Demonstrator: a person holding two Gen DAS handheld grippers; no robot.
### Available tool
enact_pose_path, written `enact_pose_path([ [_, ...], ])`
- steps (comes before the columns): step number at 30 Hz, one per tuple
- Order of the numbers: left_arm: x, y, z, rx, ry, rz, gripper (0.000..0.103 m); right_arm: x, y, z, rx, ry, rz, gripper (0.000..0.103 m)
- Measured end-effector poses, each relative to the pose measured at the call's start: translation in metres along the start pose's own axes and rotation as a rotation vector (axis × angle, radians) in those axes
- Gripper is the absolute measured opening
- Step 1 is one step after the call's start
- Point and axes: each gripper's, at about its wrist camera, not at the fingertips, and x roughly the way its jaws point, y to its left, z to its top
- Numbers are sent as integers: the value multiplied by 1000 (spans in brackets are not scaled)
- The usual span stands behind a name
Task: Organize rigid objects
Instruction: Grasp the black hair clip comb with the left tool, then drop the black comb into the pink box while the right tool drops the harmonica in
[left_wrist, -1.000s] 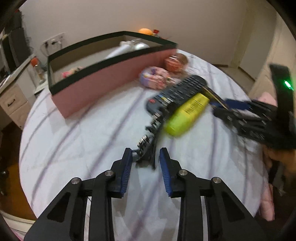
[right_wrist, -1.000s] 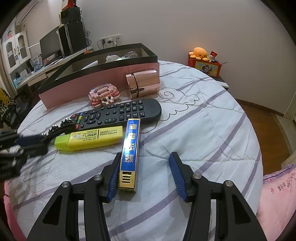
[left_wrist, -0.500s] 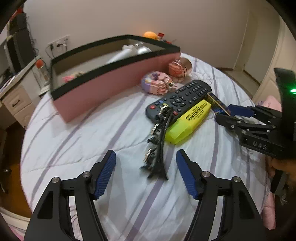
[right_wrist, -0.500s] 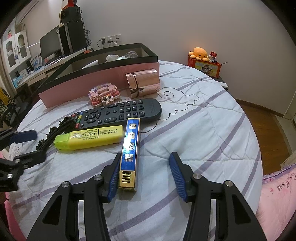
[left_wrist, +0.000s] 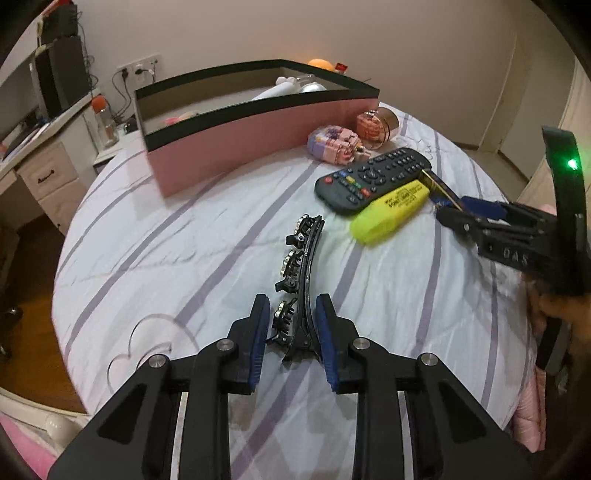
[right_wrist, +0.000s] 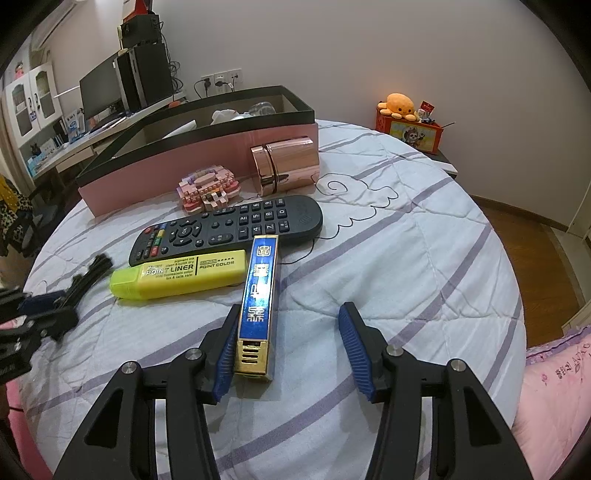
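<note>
A striped quilt (right_wrist: 406, 258) covers the round bed, and a long pink box (left_wrist: 258, 133) with a black rim stands at its far side. In front of the box lie a black remote (right_wrist: 225, 229), a yellow highlighter (right_wrist: 181, 273) and a blue-and-gold bar (right_wrist: 260, 291). The right gripper (right_wrist: 288, 347) has its jaws spread wide around the bar's near end, the left pad touching it. The left gripper (left_wrist: 290, 330) has its jaws closed on the black hair clip (left_wrist: 301, 273).

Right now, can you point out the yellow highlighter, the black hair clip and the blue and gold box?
yellow highlighter (right_wrist: 181, 275): right wrist view, middle of its printed label.
black hair clip (left_wrist: 301, 273): left wrist view, middle of its curved spine.
blue and gold box (right_wrist: 260, 291): right wrist view, its blue top face.
</note>
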Motion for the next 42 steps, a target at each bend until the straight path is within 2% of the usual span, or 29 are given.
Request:
enact_pose_path([
  [3,2,0,2,2,0,12,29,0,1,0,-6,1,-9,54],
  [5,7,0,7,-6,-3,15,35,0,2,-1,-11,2,-13,54],
  [6,11,0,10,-5,-6,12,42,0,2,0,-10,2,-13,54],
  [8,15,-1,15,-3,-10,17,45,-1,2,0,-7,1,-8,54],
  [11,19,-6,18,27,-24,36,43,0,2,0,-7,0,-8,54],
  [13,18,-8,18,43,-36,28,27,0,1,0,-3,-2,-4,53],
  [15,15,-7,18,43,-35,20,18,-1,-1,0,6,-8,-4,47],
  [16,14,-6,18,45,-33,14,18,-2,-2,-1,17,-13,-4,43],
  [18,9,-3,18,46,-29,11,18,-5,-8,-1,45,-24,8,22],
  [20,2,0,19,39,-47,9,18,-7,-16,-2,81,-29,30,16],
  [22,-5,5,20,28,-67,-19,18,-9,-20,-3,96,-28,51,16],
  [26,-13,13,22,10,-84,-16,18,-13,-18,-2,90,-27,68,16],
  [30,-20,20,27,-8,-108,-52,18,-21,-11,4,70,-47,88,16],
  [42,-33,35,66,35,-169,-13,19,-41,11,53,-33,-109,181,16],
])
